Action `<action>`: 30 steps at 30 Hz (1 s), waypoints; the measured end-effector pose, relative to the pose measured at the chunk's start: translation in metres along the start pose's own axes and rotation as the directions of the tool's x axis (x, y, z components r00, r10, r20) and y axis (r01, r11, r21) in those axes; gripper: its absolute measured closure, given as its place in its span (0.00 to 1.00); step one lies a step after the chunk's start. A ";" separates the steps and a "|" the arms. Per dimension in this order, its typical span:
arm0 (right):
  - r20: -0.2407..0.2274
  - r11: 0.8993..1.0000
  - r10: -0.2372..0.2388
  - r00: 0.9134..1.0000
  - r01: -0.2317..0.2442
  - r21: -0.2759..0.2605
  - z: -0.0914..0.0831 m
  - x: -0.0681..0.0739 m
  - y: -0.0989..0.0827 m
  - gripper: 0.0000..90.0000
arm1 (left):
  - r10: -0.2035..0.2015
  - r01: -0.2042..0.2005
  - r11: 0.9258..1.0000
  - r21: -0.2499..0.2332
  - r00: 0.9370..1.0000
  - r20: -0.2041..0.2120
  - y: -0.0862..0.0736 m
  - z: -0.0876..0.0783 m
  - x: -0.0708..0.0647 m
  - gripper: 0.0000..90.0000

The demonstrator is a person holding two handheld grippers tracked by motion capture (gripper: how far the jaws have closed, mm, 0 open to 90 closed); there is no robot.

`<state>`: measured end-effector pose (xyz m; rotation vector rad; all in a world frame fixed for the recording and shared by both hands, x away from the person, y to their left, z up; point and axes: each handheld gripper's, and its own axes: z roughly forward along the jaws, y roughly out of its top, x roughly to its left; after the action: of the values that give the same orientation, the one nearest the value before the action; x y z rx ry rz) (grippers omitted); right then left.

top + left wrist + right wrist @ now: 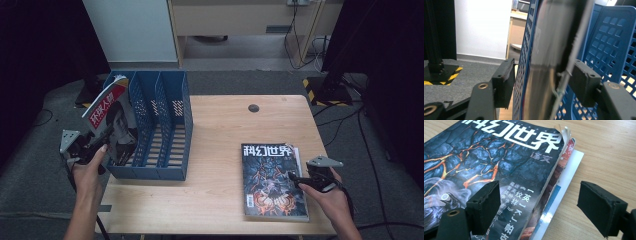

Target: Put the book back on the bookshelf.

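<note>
At the blue file rack [165, 125], the left gripper [97, 142] stood loose around a filed magazine [112, 125]; the right gripper [300, 181], wide open, straddled the stack [272, 180], needing to close next.

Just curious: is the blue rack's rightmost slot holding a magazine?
No, the rack's right slots are bare; its one magazine leans in the leftmost.
</note>
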<state>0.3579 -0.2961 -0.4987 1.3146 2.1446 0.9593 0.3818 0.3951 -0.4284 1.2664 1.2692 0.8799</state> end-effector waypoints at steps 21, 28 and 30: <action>-0.002 1.000 -0.004 1.000 0.004 -0.003 0.000 0.002 0.002 0.19 | -0.025 0.025 0.999 0.028 1.000 0.008 -0.033 -0.047 -0.001 0.34; -0.003 1.000 -0.004 1.000 0.004 -0.003 0.000 0.002 0.002 0.19 | -0.024 0.023 0.999 0.042 0.999 0.022 -0.043 -0.055 -0.007 0.34; -0.002 1.000 -0.003 1.000 0.003 -0.003 -0.001 0.002 0.002 0.19 | -0.024 0.023 0.999 0.042 0.999 0.032 -0.045 -0.057 -0.010 0.34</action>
<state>0.3577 -0.2942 -0.4970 1.3085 2.1450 0.9628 0.3170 0.3891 -0.4621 1.2914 1.2805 0.8170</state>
